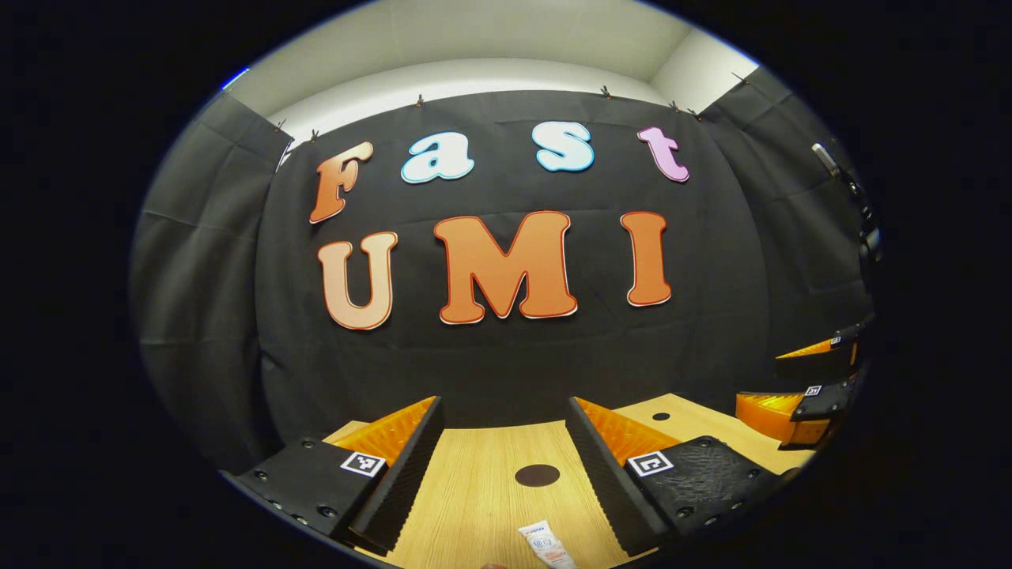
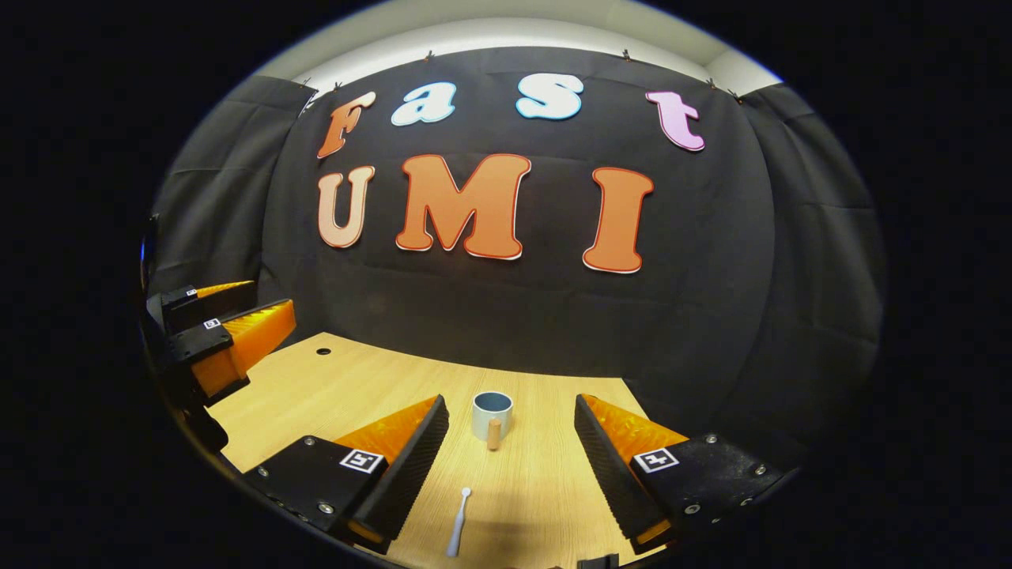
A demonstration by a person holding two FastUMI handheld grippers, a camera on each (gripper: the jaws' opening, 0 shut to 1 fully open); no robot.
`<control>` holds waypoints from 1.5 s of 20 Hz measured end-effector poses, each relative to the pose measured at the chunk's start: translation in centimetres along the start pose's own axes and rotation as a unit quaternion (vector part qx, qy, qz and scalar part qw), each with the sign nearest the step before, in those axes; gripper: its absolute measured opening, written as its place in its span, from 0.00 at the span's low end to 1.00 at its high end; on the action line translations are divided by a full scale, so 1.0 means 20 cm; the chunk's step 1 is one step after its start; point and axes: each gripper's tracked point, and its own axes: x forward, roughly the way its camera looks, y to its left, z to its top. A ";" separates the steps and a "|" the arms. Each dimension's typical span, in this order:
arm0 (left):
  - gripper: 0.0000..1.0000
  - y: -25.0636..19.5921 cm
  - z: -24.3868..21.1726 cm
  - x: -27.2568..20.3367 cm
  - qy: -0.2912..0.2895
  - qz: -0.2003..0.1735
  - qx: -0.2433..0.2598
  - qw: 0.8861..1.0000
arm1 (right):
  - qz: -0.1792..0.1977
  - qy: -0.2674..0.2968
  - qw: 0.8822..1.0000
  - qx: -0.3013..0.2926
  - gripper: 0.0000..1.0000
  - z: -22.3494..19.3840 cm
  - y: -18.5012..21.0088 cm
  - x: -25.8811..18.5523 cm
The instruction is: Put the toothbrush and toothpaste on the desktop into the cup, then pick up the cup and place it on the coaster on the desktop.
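My left gripper (image 1: 504,407) hovers open over the wooden desktop (image 1: 474,506). A dark round coaster (image 1: 538,475) lies on the desktop between its fingers. The end of a white toothpaste tube (image 1: 546,545) lies closer, at the bottom edge. My right gripper (image 2: 510,401) is open too. A pale blue-grey cup (image 2: 492,412) with a wooden handle stands upright just beyond its fingertips. A white toothbrush (image 2: 458,521) lies on the desktop between the fingers, nearer the camera. Neither gripper touches anything. Each gripper also appears at the side of the other's view, the right gripper (image 1: 791,381) and the left gripper (image 2: 257,304).
The black cloth wall (image 2: 553,316) closes off the back of the desktop just beyond the cup. A small round hole (image 2: 322,350) marks the desktop at the far left of the right gripper view. The same kind of hole (image 1: 661,416) sits right of the left gripper's fingers.
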 end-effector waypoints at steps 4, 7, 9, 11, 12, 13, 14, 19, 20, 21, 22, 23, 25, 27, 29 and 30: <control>0.95 0.04 -0.01 0.00 0.002 0.002 0.001 1.000 | -0.002 0.018 1.000 0.003 0.99 -0.04 0.02 0.01; 0.95 0.07 -0.01 -0.01 0.003 0.007 0.003 1.000 | -0.004 0.026 1.000 0.005 0.99 -0.06 0.03 0.01; 0.95 0.08 -0.02 -0.01 0.003 0.009 0.004 1.000 | -0.002 0.030 1.000 0.007 0.99 -0.07 0.04 0.01; 0.95 0.07 -0.02 -0.01 0.002 0.008 0.007 1.000 | 0.002 0.036 0.999 0.010 0.99 -0.09 0.04 0.02; 0.96 0.07 -0.01 -0.01 0.001 0.009 0.007 1.000 | 0.006 0.042 0.999 0.010 0.99 -0.11 0.04 0.02; 0.96 0.06 -0.01 -0.01 0.001 0.011 0.006 1.000 | 0.007 0.045 0.999 0.007 0.99 -0.13 0.03 0.03; 0.95 0.06 0.00 0.00 0.000 0.014 0.005 1.000 | 0.010 0.049 0.999 0.006 0.99 -0.13 0.02 0.04; 0.95 0.03 0.05 0.00 -0.008 0.039 0.013 0.999 | 0.041 0.054 0.998 0.008 0.99 -0.15 -0.01 0.09; 0.95 0.03 0.06 -0.01 -0.009 0.047 0.017 0.999 | 0.048 0.054 0.997 0.008 0.99 -0.16 -0.02 0.10; 0.95 0.03 0.06 -0.01 -0.007 0.052 0.021 0.998 | 0.055 0.058 0.997 0.009 0.99 -0.17 -0.02 0.12; 0.95 0.03 0.05 -0.01 -0.004 0.060 0.024 0.998 | 0.065 0.065 0.996 0.011 0.99 -0.19 -0.01 0.12; 0.95 0.03 0.05 -0.01 -0.001 0.063 0.023 0.998 | 0.072 0.072 0.995 0.012 0.99 -0.20 0.00 0.13; 0.96 0.03 0.07 0.01 0.001 0.067 0.025 0.997 | 0.079 0.088 0.993 0.003 0.99 -0.26 0.01 0.15; 0.96 0.04 0.08 0.01 -0.004 0.063 0.025 0.998 | 0.075 0.109 0.991 0.000 0.99 -0.34 0.02 0.17; 0.96 0.05 0.07 0.03 -0.005 0.048 0.023 0.999 | 0.064 0.135 0.989 -0.001 0.99 -0.43 0.04 0.21; 0.96 0.06 0.04 0.03 -0.003 0.038 0.021 0.999 | 0.059 0.155 0.986 -0.001 0.99 -0.48 0.07 0.23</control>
